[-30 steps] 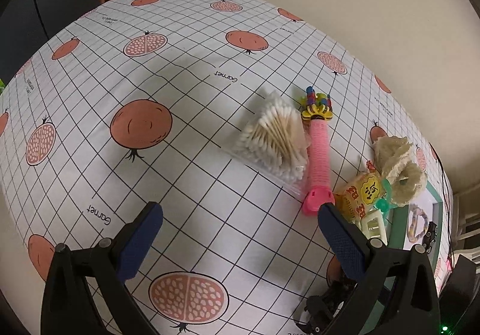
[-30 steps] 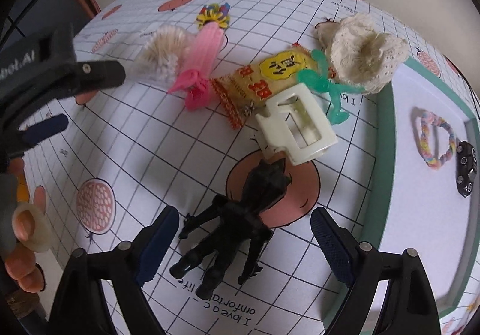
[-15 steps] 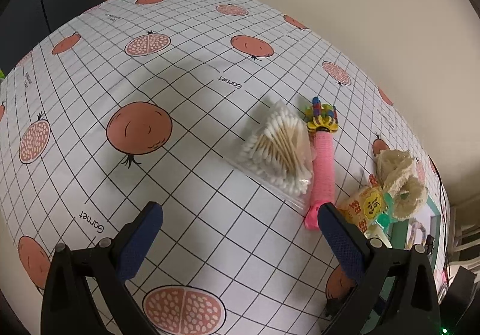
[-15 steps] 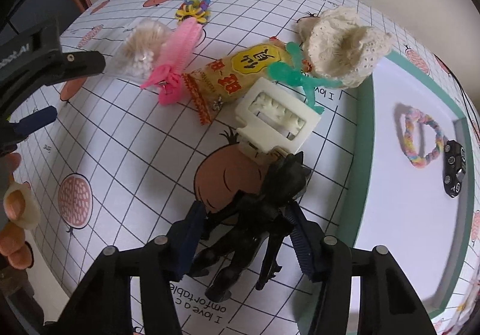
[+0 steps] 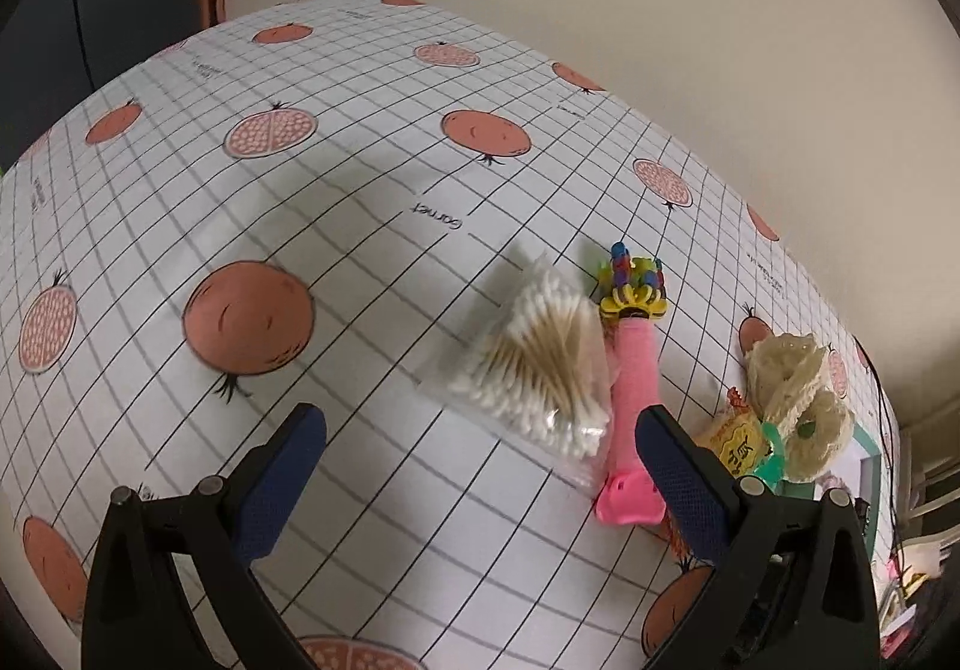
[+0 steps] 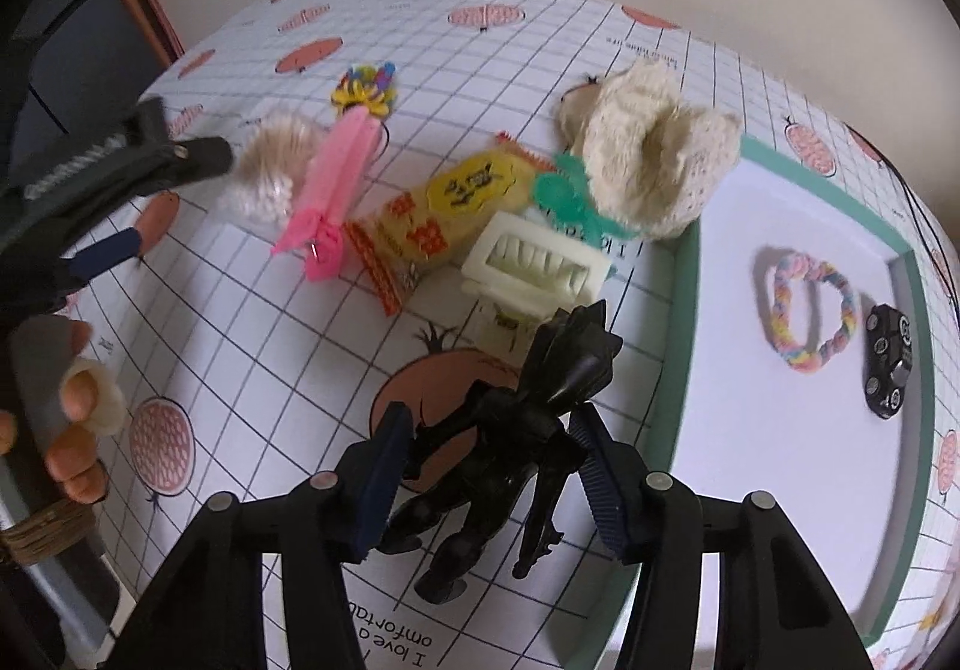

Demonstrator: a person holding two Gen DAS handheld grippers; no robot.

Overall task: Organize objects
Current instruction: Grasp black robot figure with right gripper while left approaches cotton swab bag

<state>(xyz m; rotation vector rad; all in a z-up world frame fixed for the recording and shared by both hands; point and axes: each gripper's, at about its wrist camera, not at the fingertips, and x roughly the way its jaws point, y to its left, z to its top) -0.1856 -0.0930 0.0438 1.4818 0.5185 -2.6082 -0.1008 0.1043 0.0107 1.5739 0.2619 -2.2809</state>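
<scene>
My right gripper [image 6: 489, 430] is shut on a black toy figure [image 6: 540, 370], which stands tilted over the tablecloth just left of the green-rimmed tray [image 6: 684, 322]. The tray holds a rainbow hair tie [image 6: 810, 310] and a small black item [image 6: 888, 364]. My left gripper [image 5: 480, 424] hangs open above the cloth. A bag of cotton swabs [image 5: 540, 364] lies just beyond its fingertips, with nothing between the fingers. A pink tube toy [image 5: 630, 400] lies against the bag's right side.
Ahead of the figure lie a white claw clip [image 6: 534, 268], a yellow snack packet [image 6: 450, 208], a green clip [image 6: 564, 196] and a cream lace piece [image 6: 654, 153]. A person's hand [image 6: 78, 400] holds the left gripper at the table's left edge. A wall borders the far side.
My right gripper closed from wide open onto the black figure and now holds it. The left gripper drifted, so the swab bag sits lower in its view, closer to the fingers.
</scene>
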